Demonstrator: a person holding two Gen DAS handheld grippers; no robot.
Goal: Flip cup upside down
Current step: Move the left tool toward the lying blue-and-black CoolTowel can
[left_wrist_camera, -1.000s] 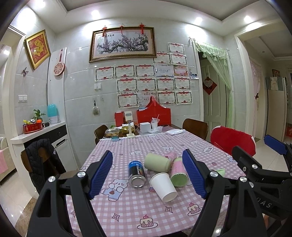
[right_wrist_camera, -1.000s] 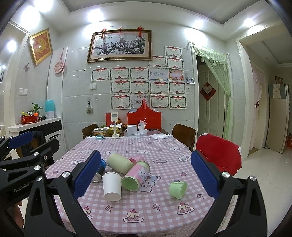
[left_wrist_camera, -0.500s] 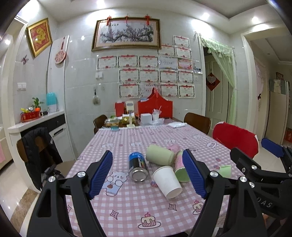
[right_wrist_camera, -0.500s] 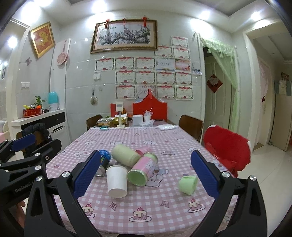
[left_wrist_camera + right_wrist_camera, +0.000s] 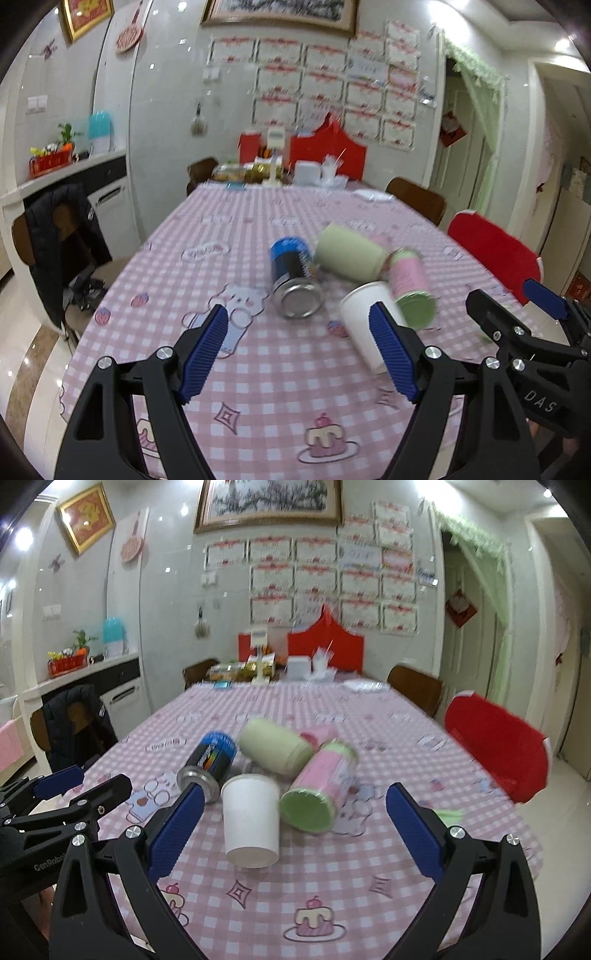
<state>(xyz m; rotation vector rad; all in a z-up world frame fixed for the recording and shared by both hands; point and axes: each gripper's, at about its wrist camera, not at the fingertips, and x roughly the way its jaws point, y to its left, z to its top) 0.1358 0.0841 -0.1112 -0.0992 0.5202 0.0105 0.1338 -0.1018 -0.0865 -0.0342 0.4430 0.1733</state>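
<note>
- Fingers of both grippers are spread wide and hold nothing: the left gripper (image 5: 299, 354) and the right gripper (image 5: 295, 830) each hover above the near part of the worktop (image 5: 332, 904).
- Compared with a second ago, both cameras have come closer and lower; the cluster of things looks larger and the far wall has slid upward, with motion blur in both views.
- White paper cup (image 5: 251, 823) lies on its side in the middle of the right gripper's open span, its base towards the camera, just beside the blue can (image 5: 208, 764) and the pink-and-green canister (image 5: 319, 790).
- In the left view the cup (image 5: 364, 317) sits partly behind the right-hand finger.
- Nothing on the worktop appears to have shifted; the flip is not yet begun, and the right gripper seems better lined up for the grasp.
</note>
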